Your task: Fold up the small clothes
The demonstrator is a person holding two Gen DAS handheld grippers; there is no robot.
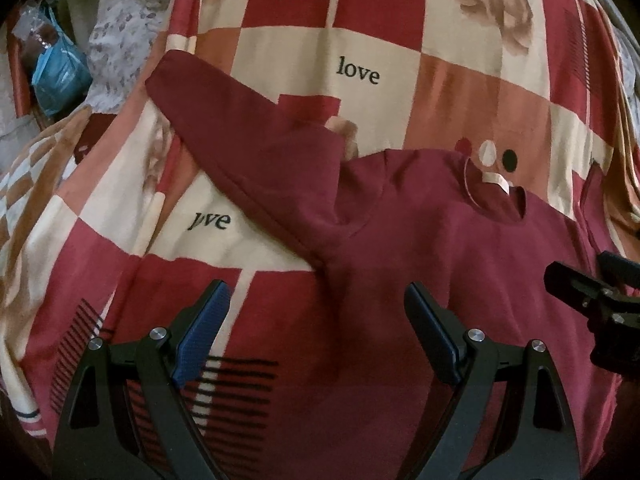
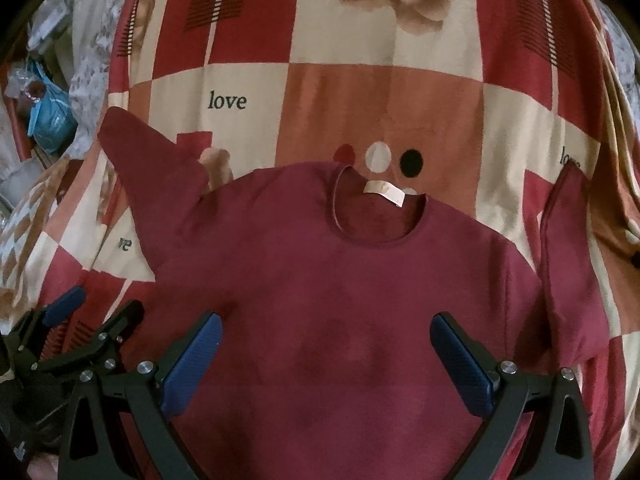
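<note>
Here's the maroon sweater [image 2: 328,280], laid flat and face up on the patchwork bedspread [image 2: 384,92], neck hole toward twelve o'clock with a pale label [image 2: 384,191] showing inside the collar. In the right wrist view one sleeve [image 2: 148,176] reaches out toward ten o'clock, its cuff lying near a printed "love"; the other sleeve [image 2: 568,264] lies at three o'clock, running alongside the body. Three dots [image 2: 378,158] of the print, red, cream and black, sit just above the collar.

The right hand-held gripper [image 2: 326,336] hangs over the chest of the sweater, blue pads spread wide, nothing between them. The left hand-held gripper [image 1: 318,312] is equally wide apart and empty, poised over the sweater's side below the armpit, one finger [image 1: 208,320] above the bedspread and the other above maroon cloth. Each gripper peeks into the other's view at the edge. Off at nine o'clock, a blue packet [image 1: 60,76] lies among clutter beside the bed.
</note>
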